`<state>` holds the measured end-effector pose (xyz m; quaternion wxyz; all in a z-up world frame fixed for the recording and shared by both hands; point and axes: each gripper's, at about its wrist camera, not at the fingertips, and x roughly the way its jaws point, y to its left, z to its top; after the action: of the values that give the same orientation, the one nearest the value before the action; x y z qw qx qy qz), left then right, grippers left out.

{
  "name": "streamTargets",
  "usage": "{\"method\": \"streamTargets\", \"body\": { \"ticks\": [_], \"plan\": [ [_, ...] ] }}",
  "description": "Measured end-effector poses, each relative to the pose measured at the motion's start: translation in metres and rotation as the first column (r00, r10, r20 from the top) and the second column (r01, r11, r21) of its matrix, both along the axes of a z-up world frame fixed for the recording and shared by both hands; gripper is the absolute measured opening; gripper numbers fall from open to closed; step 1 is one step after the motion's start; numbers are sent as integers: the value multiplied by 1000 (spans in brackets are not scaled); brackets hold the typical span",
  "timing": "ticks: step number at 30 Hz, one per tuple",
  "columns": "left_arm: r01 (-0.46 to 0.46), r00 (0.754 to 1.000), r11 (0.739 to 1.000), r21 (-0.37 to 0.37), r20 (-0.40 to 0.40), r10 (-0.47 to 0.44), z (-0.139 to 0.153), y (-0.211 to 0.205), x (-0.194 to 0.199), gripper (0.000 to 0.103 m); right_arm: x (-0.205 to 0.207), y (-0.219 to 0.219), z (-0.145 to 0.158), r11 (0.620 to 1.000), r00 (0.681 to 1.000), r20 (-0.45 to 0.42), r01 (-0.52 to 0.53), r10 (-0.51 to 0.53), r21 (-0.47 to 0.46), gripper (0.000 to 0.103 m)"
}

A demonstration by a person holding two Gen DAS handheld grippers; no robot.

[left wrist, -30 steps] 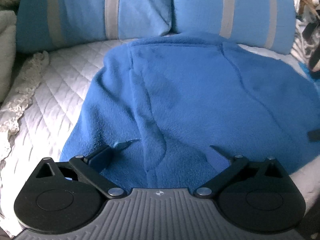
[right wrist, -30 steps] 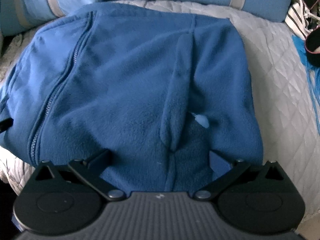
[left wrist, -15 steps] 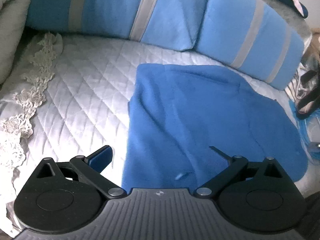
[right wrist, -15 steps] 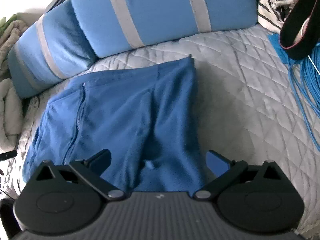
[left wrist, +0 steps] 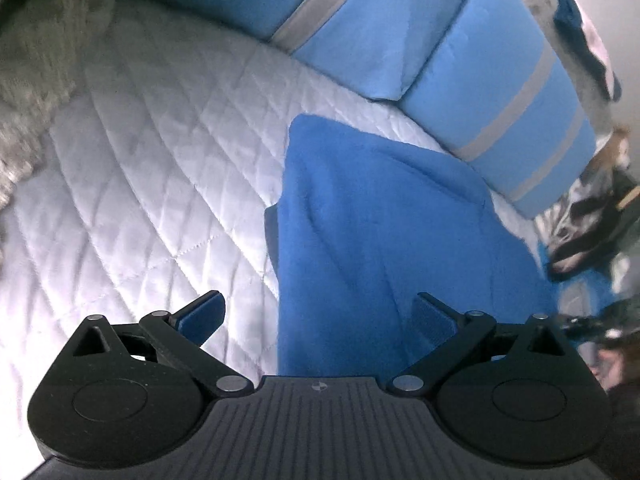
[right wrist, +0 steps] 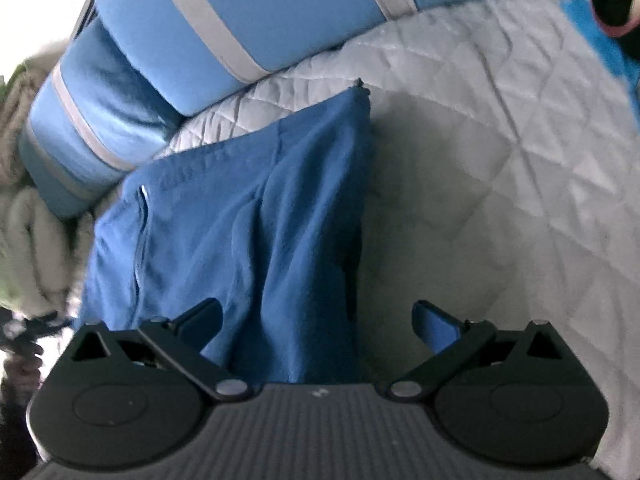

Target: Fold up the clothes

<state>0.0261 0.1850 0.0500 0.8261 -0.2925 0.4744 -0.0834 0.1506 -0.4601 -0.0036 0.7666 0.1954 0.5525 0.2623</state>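
A blue fleece jacket (left wrist: 380,220) lies on the white quilted bed cover (left wrist: 160,180). My left gripper (left wrist: 318,304) hovers open over the jacket's near left edge; its left finger is over bare quilt and its right finger over fleece. In the right wrist view the same jacket (right wrist: 248,220) shows its zipper (right wrist: 140,232) at the left. My right gripper (right wrist: 316,307) is open over the jacket's near right edge, with its right finger above the bed cover (right wrist: 480,160). Nothing is pinched between either pair of fingers. The jacket's near hem is hidden under both gripper bodies.
Blue pillows with grey stripes (left wrist: 500,92) (right wrist: 260,12) line the far side of the bed. A lace-edged cloth (left wrist: 36,80) lies at the left. Clutter of bags and straps (left wrist: 592,220) sits at the right, with a black strap (right wrist: 616,0) there too. A pale blanket (right wrist: 28,232) lies at the far left.
Both grippers have drawn back and away from the jacket, so it looks smaller and more bed cover and pillows show. Both stayed open.
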Motion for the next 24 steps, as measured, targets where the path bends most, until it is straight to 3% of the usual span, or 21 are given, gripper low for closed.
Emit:
{"method": "streamTargets", "body": {
  "ticks": [4,9,14,19,24],
  "plan": [
    [-5,1000,977,-213,-22,0,-38,20,13,102,13,-15,-20,990,999,-38,20,-15,143,102],
    [8,1000,933,-361,23,1,-59,35,20,101,21,-30,-37,942,996,-83,60,-34,331,102],
    [65,997,910,-410,56,-46,-65,24,31,101,29,-14,-47,910,995,-90,5,36,415,101],
    [128,992,891,-436,78,-104,-70,3,46,101,35,11,-43,919,991,-32,-112,134,378,102],
    [120,992,863,-491,84,-90,-75,4,51,101,42,11,-47,907,991,-28,-107,130,406,102]
  ]
}}
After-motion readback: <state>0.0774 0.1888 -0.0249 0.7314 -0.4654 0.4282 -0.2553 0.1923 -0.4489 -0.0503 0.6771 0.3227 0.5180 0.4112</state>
